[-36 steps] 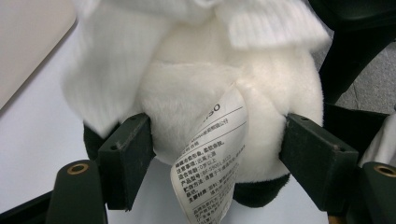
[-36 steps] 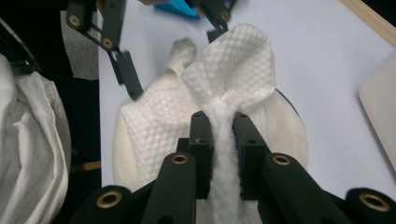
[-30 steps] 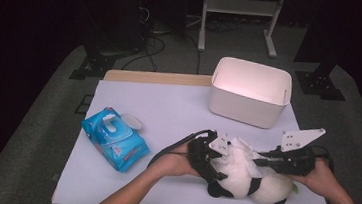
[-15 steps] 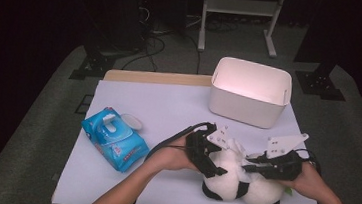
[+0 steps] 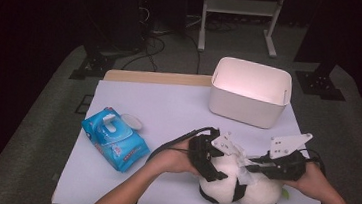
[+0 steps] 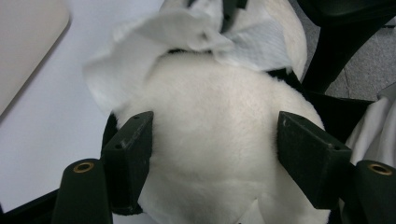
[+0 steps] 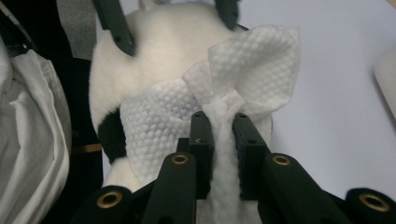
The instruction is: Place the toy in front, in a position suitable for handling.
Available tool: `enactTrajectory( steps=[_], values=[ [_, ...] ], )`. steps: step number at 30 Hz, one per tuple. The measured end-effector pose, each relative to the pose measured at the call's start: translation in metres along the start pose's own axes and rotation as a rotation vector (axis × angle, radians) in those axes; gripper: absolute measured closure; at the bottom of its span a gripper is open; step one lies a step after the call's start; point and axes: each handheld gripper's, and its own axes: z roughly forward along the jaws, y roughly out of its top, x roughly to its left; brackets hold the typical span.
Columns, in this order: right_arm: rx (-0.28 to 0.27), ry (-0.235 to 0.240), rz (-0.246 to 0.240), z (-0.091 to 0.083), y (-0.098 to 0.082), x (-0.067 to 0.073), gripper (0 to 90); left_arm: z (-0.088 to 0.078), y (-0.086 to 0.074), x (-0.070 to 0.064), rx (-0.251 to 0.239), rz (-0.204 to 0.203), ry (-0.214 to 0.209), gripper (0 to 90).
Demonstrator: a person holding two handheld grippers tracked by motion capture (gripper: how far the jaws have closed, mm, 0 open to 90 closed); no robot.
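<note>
Pale tabletop (image 5: pixel 178 112) under dim surroundings forms the work surface, seen from above. Right gripper (image 7: pixel 223 126): its jaws are clamped on a bunched white wet wipe (image 7: pixel 243 74), the embossed sheet pinched between the pads and fanning out beyond them onto the toy. Left gripper (image 6: pixel 212 140): its jaws straddle the rounded white body of the plush panda (image 6: pixel 210 154), one pad against each flank; they have just been closing a little, and the pads appear to press lightly into the fur. In the high view the left gripper (image 5: pixel 207 157) meets the panda (image 5: pixel 233 187) from the left side and the right gripper (image 5: pixel 263 165) from the right, the wipe (image 5: pixel 245 166) lying on top of the toy between them. The panda rests near the front edge of the table, right of centre. Farther out, a blue packet of wipes (image 5: pixel 112 138) lies at the left, well apart, and a white bin (image 5: pixel 250 91) stands behind the panda toward the far edge.
</note>
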Motion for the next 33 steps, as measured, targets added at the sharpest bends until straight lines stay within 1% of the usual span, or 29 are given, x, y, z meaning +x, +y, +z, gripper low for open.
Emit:
enactTrajectory(
  steps=[1,3,5,7,9,10,12,13,15,18,19,23,26,30,33],
  values=[
    [-0.003,-0.008,0.015,-0.003,-0.004,-0.003,79.7,0.000,0.000,0.000,-0.003,0.000,0.001,28.7],
    [-0.019,-0.007,0.043,-0.007,-0.008,-0.006,79.7,0.000,-0.001,-0.001,-0.006,0.002,-0.003,28.7],
    [-0.026,-0.005,0.048,-0.007,-0.010,-0.006,79.7,0.000,-0.002,-0.002,-0.012,-0.006,-0.005,28.6],
    [-0.022,-0.002,0.034,-0.003,-0.009,-0.004,79.7,-0.003,-0.003,-0.002,-0.006,0.002,-0.009,28.6],
    [-0.021,0.011,0.029,0.001,-0.007,-0.001,79.7,-0.005,-0.002,-0.002,-0.015,-0.003,-0.016,28.4],
    [-0.023,0.015,0.018,0.003,-0.006,0.000,79.7,-0.007,-0.001,-0.001,-0.016,-0.001,-0.018,28.4],
    [-0.020,0.025,0.007,0.009,-0.003,0.005,79.7,-0.010,0.001,0.001,-0.008,0.001,-0.022,28.1],
    [-0.016,0.023,-0.003,0.011,-0.001,0.007,79.8,-0.010,0.002,0.001,-0.006,0.000,-0.023,27.8],
    [-0.007,0.017,-0.018,0.012,0.001,0.009,79.9,-0.012,0.004,0.004,0.000,0.002,-0.035,27.4],
    [-0.006,0.024,-0.018,0.012,0.001,0.011,80.0,-0.013,0.008,0.009,-0.010,-0.017,-0.046,26.5],
    [-0.009,0.025,-0.017,0.012,0.001,0.012,80.0,-0.013,0.009,0.011,-0.003,-0.014,-0.054,26.4],
    [-0.007,0.031,-0.023,0.011,0.000,0.015,80.0,-0.007,0.015,0.014,0.029,0.003,-0.080,24.0],
    [-0.015,0.036,-0.026,0.011,-0.001,0.015,80.1,-0.005,0.020,0.016,0.036,0.007,-0.090,23.8],
    [-0.018,0.037,-0.030,0.012,-0.002,0.015,80.1,0.000,0.024,0.022,0.054,0.001,-0.114,23.7],
    [-0.015,0.037,-0.031,0.012,-0.003,0.016,80.1,0.007,0.022,0.026,0.064,-0.013,-0.135,23.2]
  ],
)
